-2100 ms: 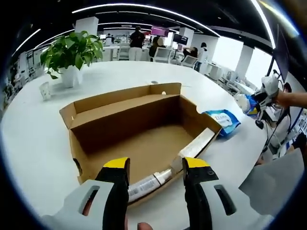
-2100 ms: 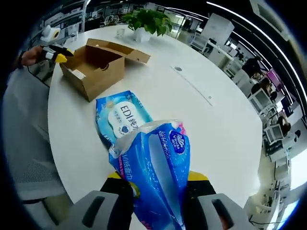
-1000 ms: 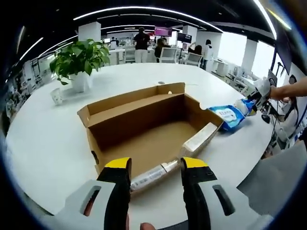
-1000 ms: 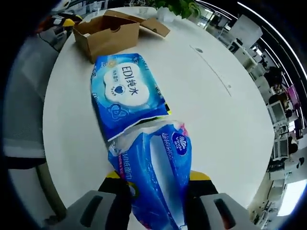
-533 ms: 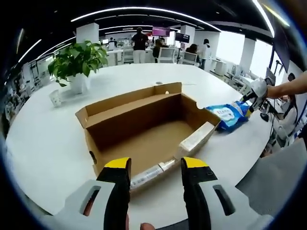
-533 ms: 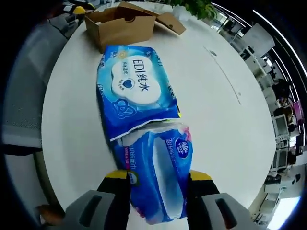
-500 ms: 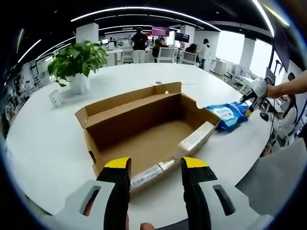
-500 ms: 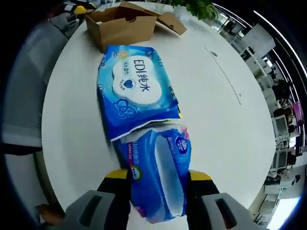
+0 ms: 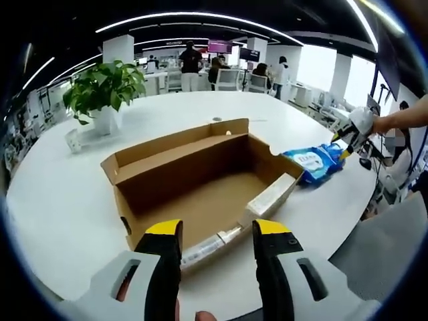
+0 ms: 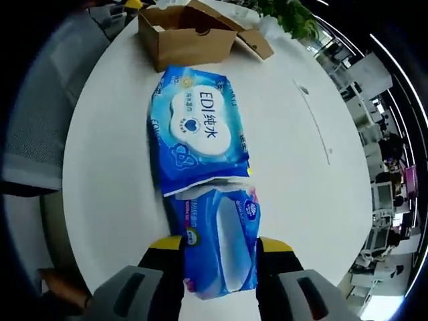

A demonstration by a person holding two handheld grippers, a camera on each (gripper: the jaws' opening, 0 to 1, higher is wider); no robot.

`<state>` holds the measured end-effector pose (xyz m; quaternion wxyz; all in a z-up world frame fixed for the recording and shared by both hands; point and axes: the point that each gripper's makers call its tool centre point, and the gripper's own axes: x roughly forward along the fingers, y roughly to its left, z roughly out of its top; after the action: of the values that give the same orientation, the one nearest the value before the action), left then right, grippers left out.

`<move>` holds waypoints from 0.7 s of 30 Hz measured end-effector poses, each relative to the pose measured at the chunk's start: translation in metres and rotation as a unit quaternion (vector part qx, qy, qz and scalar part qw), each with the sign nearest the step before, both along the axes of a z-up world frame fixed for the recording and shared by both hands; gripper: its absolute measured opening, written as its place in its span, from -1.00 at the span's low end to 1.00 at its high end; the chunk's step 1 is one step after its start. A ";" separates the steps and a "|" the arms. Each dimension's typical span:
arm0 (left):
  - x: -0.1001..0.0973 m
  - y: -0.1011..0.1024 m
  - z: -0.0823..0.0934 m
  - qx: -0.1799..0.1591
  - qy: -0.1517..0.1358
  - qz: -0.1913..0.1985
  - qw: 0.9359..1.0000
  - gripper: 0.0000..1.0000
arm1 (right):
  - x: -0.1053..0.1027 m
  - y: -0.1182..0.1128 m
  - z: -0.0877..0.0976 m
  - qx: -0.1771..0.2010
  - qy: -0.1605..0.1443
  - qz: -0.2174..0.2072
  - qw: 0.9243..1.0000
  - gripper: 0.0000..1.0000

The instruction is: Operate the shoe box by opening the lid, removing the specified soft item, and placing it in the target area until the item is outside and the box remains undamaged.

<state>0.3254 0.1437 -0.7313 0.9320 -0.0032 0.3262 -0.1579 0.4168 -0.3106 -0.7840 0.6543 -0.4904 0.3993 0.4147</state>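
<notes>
You are holding the left gripper (image 9: 212, 235) with its jaws standing apart and nothing between them, its yellow tips hanging just at the near wall of the shoe box (image 9: 194, 180). The shoe box is lying open on the white table (image 9: 60, 200), its lid (image 9: 175, 139) folded back on the far side, and a long white packet (image 9: 271, 196) is resting inside along the right wall, with a slim tube (image 9: 208, 246) lying along the near wall. To the right of the shoe box, just beside it, a blue wipes pack (image 9: 313, 162) is lying on the table. Your right gripper (image 10: 220, 249) is clamped on the blue tissue pack (image 10: 219, 237), which is outside the shoe box (image 10: 188, 35) and touching the near edge of the wipes pack (image 10: 198, 129). Beyond the shoe box to the left, a potted plant (image 9: 105, 89) and a small white cup (image 9: 71, 140) are standing, well apart from it. People are standing among desks far behind.
</notes>
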 end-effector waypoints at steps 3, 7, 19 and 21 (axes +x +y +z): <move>0.001 0.000 0.001 -0.005 -0.003 0.001 1.000 -0.14 | 0.004 0.009 0.009 0.000 -0.006 0.005 1.000 -0.22; 0.002 0.001 0.004 -0.015 -0.007 0.005 1.000 -0.14 | 0.010 0.022 0.018 0.002 -0.012 0.008 1.000 -0.23; -0.004 -0.001 0.014 -0.041 -0.016 0.015 0.999 -0.15 | 0.021 0.130 0.037 0.111 -0.007 -0.006 0.994 -0.24; -0.004 -0.001 0.015 -0.040 -0.016 0.014 0.999 -0.15 | 0.021 0.149 0.039 0.127 -0.002 -0.002 0.992 -0.25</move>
<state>0.3218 0.1423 -0.7165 0.9385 -0.0428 0.3041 -0.1581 0.4380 -0.1617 -0.7453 0.7132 -0.4033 0.3429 0.4594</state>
